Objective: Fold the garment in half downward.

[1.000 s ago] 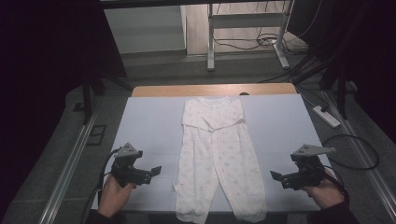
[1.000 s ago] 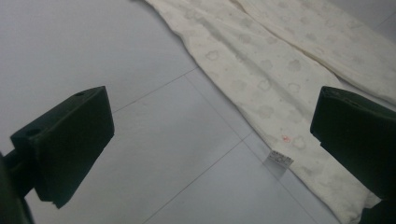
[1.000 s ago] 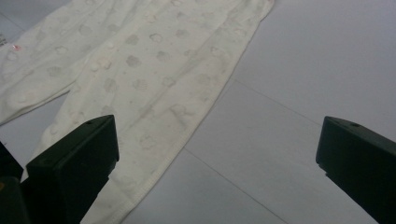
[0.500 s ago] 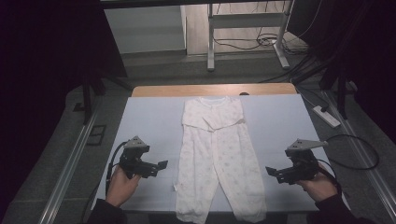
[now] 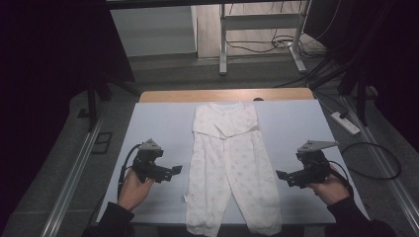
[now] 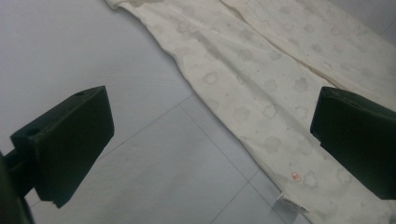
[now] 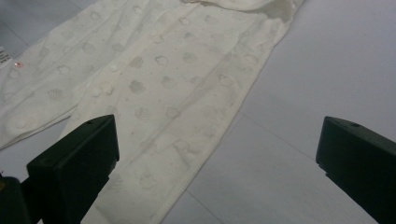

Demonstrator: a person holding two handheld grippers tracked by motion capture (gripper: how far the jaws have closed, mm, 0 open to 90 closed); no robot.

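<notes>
A cream baby sleepsuit point(image 5: 228, 163) lay flat down the middle of the table point(image 5: 163, 123), its collar toward the far edge and its feet at the near edge. The left gripper point(image 5: 170, 172) hovered near the suit's left leg, jaws spread wide and empty. The right gripper point(image 5: 284, 175) hovered near the other leg, jaws likewise spread, both pointing inward at the cloth without touching it.
</notes>
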